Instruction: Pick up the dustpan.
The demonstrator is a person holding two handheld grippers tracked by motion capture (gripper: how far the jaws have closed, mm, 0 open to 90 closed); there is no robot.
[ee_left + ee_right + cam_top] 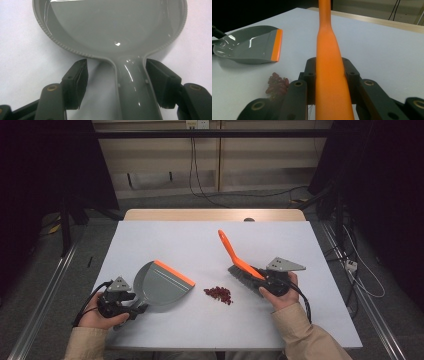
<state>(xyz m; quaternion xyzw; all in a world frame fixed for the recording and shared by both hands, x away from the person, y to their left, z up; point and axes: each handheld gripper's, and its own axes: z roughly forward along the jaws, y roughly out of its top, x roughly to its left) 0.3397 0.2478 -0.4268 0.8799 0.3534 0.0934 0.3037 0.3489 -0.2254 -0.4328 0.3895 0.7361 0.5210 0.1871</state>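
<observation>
table (150, 240): white top, everything sits on it, wood edge at far side.
dustpan (161, 281): grey with orange lip, lies flat left of centre, lip faces the crumbs; in the left gripper view the pan is empty (110, 27).
brush (239, 262): orange handle sticks up and away, bristles down on the table right of the crumbs, near but not touching them; handle runs up the middle of the right gripper view (329, 62).
left gripper (137, 310): at the dustpan's handle, near edge of the table; jaws stand apart with the handle (135, 87) between them, right pad (160, 82) looks against the handle's side, left pad (80, 82) clear of it. Not a grip.
right gripper (260, 276): clamped on the brush handle low down, close to the bristles.
crumbs (218, 294): small dark red heap between dustpan lip and brush, a gap from both; also seen low left in the right gripper view (277, 83).
progress: early. Brush is in hand, pan is placed facing the heap. Nothing swept, heap whole, pan empty.
left to do: steady the pan by its handle, drag the bristles through the heap onto the orange lip, lift the pan.
</observation>
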